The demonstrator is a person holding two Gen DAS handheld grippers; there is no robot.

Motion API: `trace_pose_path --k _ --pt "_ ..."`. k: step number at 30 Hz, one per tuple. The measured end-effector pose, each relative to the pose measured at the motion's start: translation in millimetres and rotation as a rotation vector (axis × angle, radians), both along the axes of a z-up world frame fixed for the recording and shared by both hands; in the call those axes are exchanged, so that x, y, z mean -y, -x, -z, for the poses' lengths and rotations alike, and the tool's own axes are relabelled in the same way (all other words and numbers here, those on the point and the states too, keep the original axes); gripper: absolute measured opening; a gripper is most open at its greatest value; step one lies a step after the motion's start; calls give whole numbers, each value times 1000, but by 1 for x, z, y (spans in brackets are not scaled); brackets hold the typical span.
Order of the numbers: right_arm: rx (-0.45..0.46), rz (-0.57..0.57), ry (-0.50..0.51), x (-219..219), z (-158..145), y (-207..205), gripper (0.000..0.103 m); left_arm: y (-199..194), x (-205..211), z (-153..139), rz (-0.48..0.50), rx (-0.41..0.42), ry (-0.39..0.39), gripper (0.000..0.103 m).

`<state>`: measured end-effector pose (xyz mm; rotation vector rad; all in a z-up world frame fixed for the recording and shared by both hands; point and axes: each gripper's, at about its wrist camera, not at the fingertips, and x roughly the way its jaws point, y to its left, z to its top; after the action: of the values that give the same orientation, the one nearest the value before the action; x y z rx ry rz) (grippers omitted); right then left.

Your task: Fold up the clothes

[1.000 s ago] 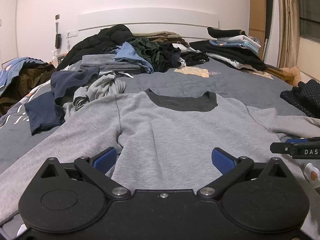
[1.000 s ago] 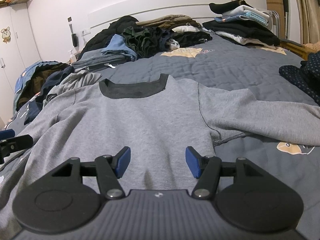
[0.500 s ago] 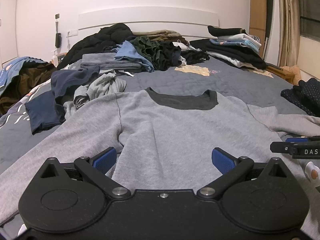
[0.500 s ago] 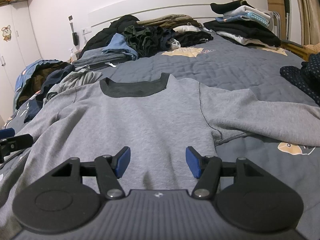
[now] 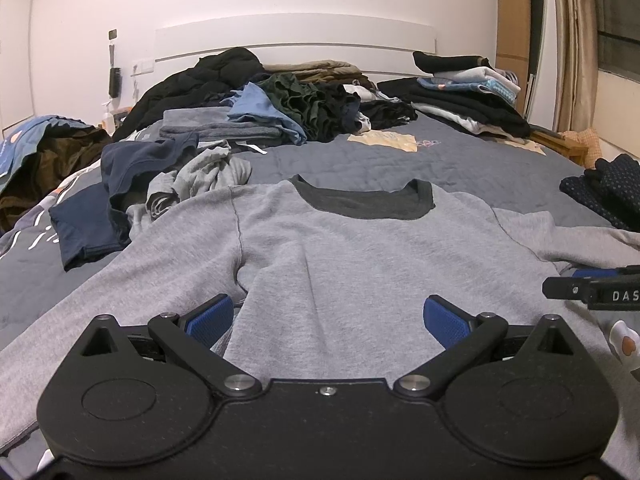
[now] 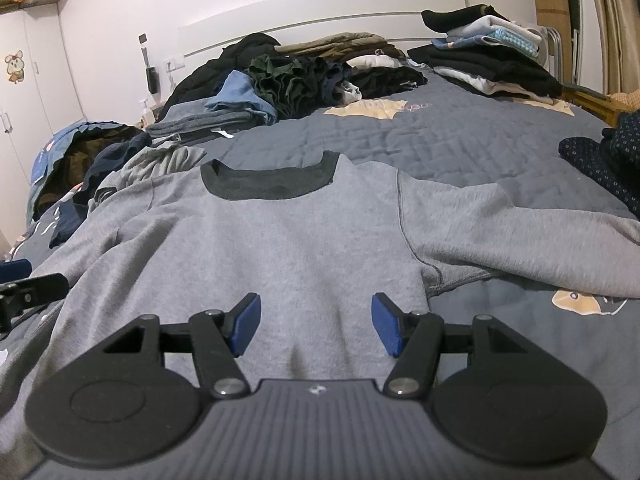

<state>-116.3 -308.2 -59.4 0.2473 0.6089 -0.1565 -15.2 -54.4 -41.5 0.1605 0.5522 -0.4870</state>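
Observation:
A grey sweatshirt (image 5: 340, 256) (image 6: 288, 248) with a dark collar lies flat on the bed, sleeves spread to both sides. Over its lower body hovers my left gripper (image 5: 328, 316), open, with nothing between its blue pads. My right gripper (image 6: 316, 322) is open too, above the lower body near the right armpit seam, and holds nothing. Part of the right gripper shows at the right edge of the left wrist view, and part of the left gripper at the left edge of the right wrist view.
Loose clothes (image 5: 288, 108) are heaped by the headboard. A folded stack (image 5: 468, 92) sits at the back right. Navy and grey garments (image 5: 132, 200) lie left of the sweatshirt, a dotted dark garment (image 5: 608, 196) to the right. The grey quilt (image 6: 460, 140) shows beyond the collar.

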Motion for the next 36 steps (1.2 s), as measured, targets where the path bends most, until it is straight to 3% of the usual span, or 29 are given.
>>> trace_pose_path --k 14,19,27,30,32,36 --pt "25 -23 4 -1 -10 6 61 -4 -24 -3 -36 -25 40 102" --pt "40 -32 -12 -1 -15 7 61 -11 -56 -9 -93 -61 106 102" --pt "40 -46 -23 -2 -18 7 61 -19 -141 -13 -233 -109 103 102" --pt "34 -42 -32 -1 -18 6 61 -16 -176 -5 -226 -196 178 93" --pt "37 -47 -34 -4 -20 5 61 -9 -185 1 -164 -246 201 72" --pt "40 -72 -32 -14 -21 3 61 14 -175 14 -65 -272 124 71"
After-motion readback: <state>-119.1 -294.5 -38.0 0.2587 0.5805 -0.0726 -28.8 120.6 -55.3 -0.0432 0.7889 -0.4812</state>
